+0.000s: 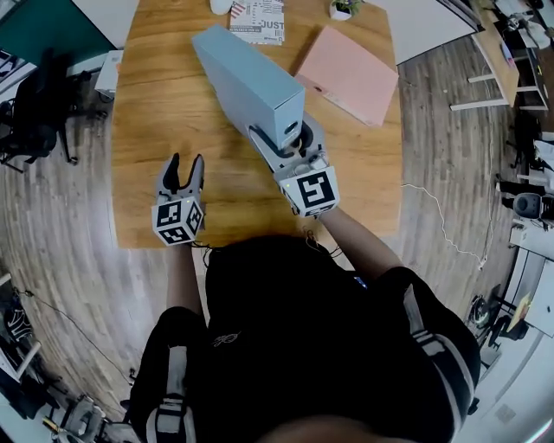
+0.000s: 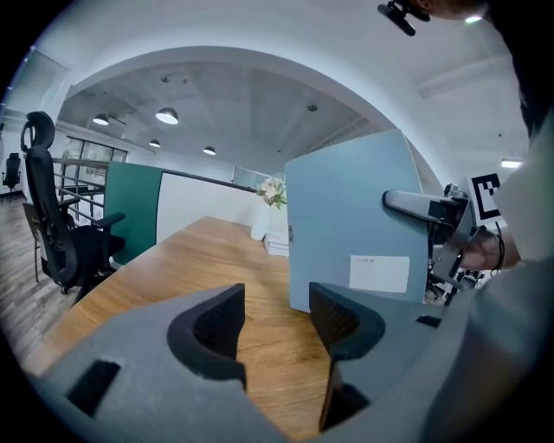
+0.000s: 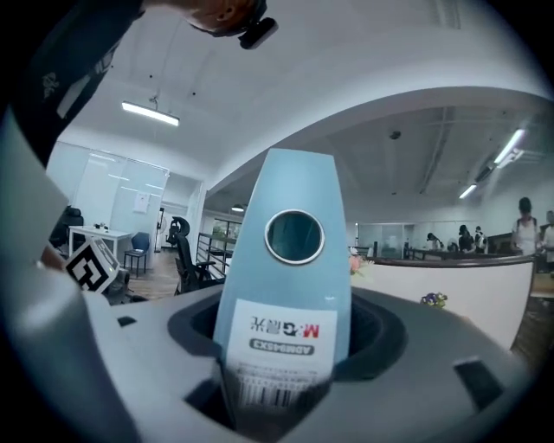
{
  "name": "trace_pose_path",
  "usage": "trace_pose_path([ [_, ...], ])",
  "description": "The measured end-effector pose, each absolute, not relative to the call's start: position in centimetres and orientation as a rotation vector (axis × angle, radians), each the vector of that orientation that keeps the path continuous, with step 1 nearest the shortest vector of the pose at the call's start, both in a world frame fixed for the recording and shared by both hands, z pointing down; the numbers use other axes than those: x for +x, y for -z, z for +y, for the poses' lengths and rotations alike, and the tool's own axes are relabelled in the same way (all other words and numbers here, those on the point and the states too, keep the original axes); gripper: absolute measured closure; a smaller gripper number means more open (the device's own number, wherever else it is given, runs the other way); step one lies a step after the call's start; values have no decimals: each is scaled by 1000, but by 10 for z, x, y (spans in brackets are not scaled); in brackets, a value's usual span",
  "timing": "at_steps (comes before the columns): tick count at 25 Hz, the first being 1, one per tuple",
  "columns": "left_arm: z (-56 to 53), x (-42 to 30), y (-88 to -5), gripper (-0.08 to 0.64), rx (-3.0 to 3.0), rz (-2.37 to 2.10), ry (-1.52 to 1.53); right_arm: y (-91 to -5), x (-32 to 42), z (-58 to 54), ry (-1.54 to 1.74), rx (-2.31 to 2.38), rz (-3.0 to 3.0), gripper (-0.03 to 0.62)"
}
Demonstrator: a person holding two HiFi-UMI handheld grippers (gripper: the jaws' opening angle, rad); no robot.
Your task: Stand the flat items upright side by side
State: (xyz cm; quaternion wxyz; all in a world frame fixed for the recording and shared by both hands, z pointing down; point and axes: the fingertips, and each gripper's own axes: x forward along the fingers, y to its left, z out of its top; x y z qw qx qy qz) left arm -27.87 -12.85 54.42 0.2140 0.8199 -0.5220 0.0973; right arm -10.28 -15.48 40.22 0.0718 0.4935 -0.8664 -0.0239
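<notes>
A light blue file box (image 1: 247,78) stands upright on the wooden table (image 1: 164,104), with its spine end toward me. My right gripper (image 1: 292,138) is shut on that spine end. The right gripper view shows the labelled spine with its round finger hole (image 3: 294,235) filling the gap between the jaws (image 3: 281,346). A pink flat folder (image 1: 348,74) lies flat on the table to the right of the box. My left gripper (image 1: 185,173) hovers open and empty near the front left of the table. In the left gripper view the blue box (image 2: 355,221) stands just beyond the left gripper (image 2: 275,320).
At the table's far edge lie a printed booklet (image 1: 258,21), a white cup (image 1: 221,5) and a small potted plant (image 1: 344,8). A black office chair (image 1: 35,108) stands on the floor to the left. Shelving and cables crowd the right side.
</notes>
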Motion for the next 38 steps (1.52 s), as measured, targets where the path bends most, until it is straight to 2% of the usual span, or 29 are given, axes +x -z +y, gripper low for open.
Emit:
trace_pose_path([
  [5, -127, -270, -544, 325, 2283, -1435, -277, -419, -102, -147, 51, 1556, -2564, 278],
  [11, -124, -276, -542, 325, 2272, -1454, -270, -472, -126, -166, -157, 1581, -2517, 296],
  [20, -120, -311, -548, 325, 2205, -1514, -262, -473, -178, -196, -343, 1710, -2404, 293],
  [24, -122, -314, -551, 325, 2208, -1511, -277, -473, -196, -194, -283, 1659, -2424, 284],
  [28, -121, -317, -554, 325, 2207, -1506, -285, -473, -200, -192, -252, 1608, -2457, 271],
  [38, -114, -314, -552, 325, 2208, -1509, -282, -477, -197, -180, -267, 1504, -2515, 183],
])
